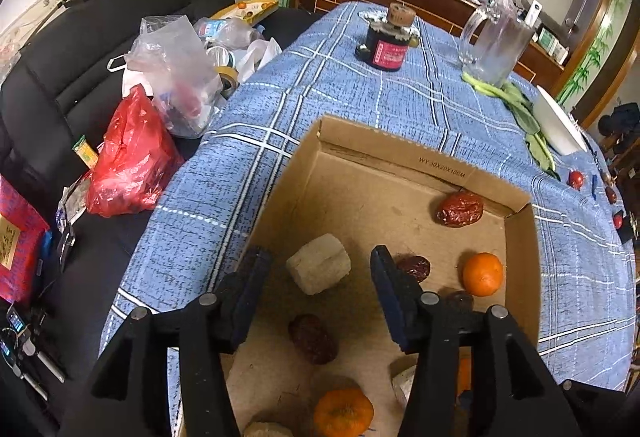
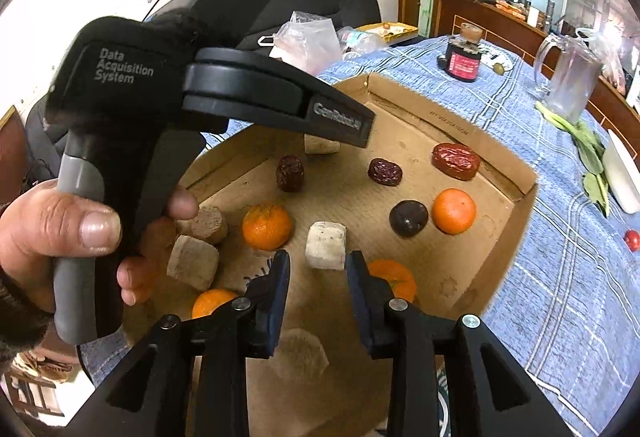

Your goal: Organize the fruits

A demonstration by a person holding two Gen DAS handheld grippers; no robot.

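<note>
Holding four oranges [image 2: 266, 227], cardboard box [image 2: 496, 153].

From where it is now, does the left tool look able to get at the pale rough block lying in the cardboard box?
Probably yes. The left tool is open, and the pale rough block lies free between its fingers on the cardboard box floor, with nothing on top of it.

The left tongs [image 1: 320, 277] partly hide one tangerine [image 1: 464, 377]; the box's [image 1: 520, 237] near edge is cropped.
</note>
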